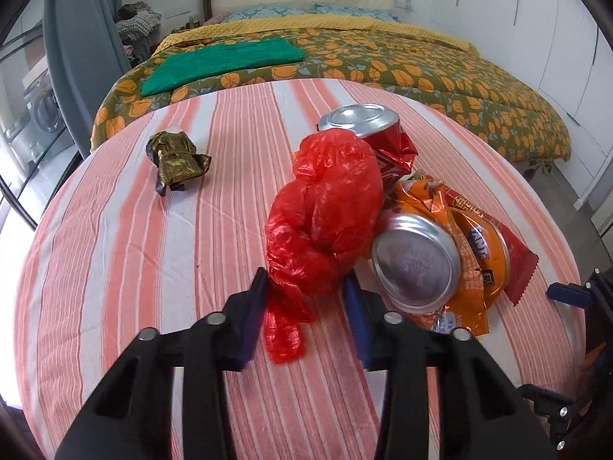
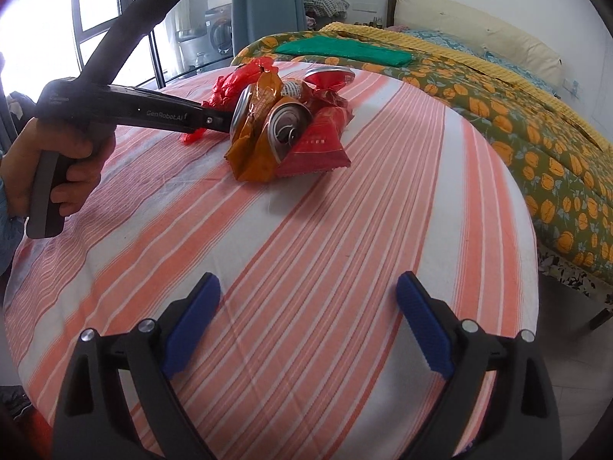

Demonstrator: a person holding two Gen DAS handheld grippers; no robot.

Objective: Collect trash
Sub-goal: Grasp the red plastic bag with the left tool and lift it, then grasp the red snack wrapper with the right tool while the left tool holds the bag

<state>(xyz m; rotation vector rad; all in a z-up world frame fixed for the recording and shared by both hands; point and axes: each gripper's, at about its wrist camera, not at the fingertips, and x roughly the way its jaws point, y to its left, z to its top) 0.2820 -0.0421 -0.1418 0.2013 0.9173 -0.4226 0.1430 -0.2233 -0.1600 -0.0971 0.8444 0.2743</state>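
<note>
Two crushed cans lie in the trash pile: a red can (image 1: 367,124) at the far end and an orange can (image 1: 429,264) nearer. With them are one red bag (image 1: 325,214), one orange wrapper (image 2: 253,142) and one red packet (image 2: 318,145). One dark wrapper (image 1: 176,157) lies apart to the left. The left gripper (image 1: 306,287) straddles the bag, its fingers part open with both pads at the plastic. The right gripper (image 2: 308,299) gapes wide over bare striped cloth (image 2: 345,230). A flowered bed (image 1: 421,73) stands beyond.

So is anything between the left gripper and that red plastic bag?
Nothing visible. The left gripper already has its fingers on either side of the red plastic bag on the striped tablecloth. A crushed orange can lies just right of it.
</note>
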